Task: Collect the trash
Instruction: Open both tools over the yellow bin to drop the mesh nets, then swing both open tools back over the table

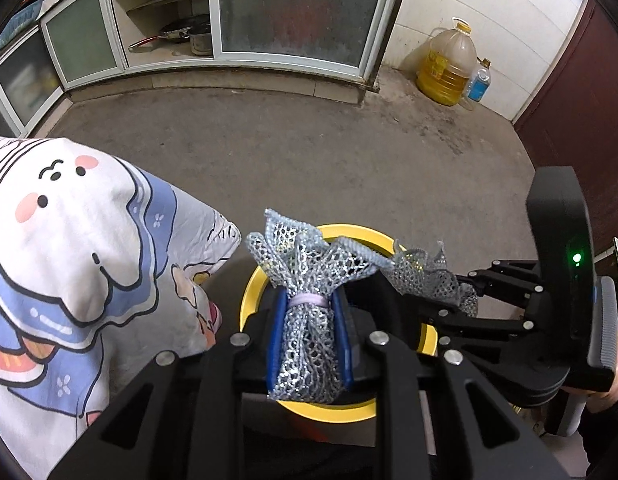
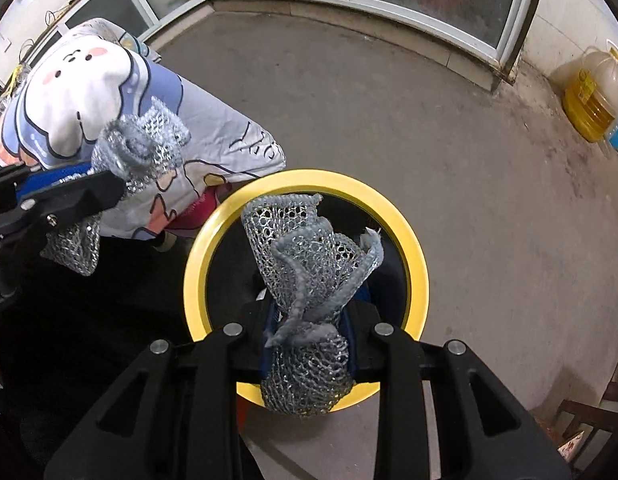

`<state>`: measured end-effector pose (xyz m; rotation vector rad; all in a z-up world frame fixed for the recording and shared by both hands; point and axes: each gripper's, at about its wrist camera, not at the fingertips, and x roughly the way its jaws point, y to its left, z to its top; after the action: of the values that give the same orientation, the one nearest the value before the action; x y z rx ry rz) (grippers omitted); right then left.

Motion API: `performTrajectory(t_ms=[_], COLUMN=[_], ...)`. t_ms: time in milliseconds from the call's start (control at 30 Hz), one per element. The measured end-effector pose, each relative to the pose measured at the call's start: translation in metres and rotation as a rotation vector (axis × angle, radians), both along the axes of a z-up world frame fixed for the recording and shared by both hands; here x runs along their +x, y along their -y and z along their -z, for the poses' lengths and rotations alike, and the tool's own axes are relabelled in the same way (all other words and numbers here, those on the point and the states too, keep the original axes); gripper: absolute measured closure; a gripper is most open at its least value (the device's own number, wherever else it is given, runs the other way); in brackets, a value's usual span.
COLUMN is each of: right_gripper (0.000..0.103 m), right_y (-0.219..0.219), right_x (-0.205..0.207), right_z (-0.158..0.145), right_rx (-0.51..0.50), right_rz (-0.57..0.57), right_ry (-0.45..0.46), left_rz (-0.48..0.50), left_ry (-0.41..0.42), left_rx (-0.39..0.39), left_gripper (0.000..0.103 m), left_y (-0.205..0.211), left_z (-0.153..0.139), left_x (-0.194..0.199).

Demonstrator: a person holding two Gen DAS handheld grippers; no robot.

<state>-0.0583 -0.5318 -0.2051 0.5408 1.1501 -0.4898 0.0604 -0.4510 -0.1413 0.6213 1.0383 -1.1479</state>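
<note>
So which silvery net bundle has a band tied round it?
The mesh scrubber in the left gripper; the right gripper's scrubber has no band showing.

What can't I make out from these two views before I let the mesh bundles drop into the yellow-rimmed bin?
- Inside of the yellow-rimmed bin: dark in both wrist views, and partly covered by the right mesh bundle; contents unreadable.
- Bin body: hidden under the right gripper and left gripper.
- Left mesh bundle: its lower end covers the bin's near rim in the left view.
- Under the cartoon-print cloth: covered.
</note>
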Motion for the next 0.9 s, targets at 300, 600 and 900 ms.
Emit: performTrajectory(t_ms=[300, 600, 900], right_gripper=[0.044, 0.044, 0.04], right_y=[0.01, 0.018, -0.001], right_x=[-0.016, -0.04, -0.005], right_z=[0.013, -0.006, -0.078], right_rx=[0.017, -0.019, -0.193], right_rz=[0.049, 0.1, 0.002], right_ry=[-0.043, -0.029, 0.161], left_rz=[-0.043, -0.079, -0.271], left_ry=[-0.023, -0.064, 0.003], left_rx=[-0.052, -0.146, -0.291], left_gripper=[0.015, 0.015, 0.015], left_y=[-0.009, -0.029, -0.119], left_z=[-0.01, -0.042, -0.11], left_x=[0.006, 0.021, 0.08])
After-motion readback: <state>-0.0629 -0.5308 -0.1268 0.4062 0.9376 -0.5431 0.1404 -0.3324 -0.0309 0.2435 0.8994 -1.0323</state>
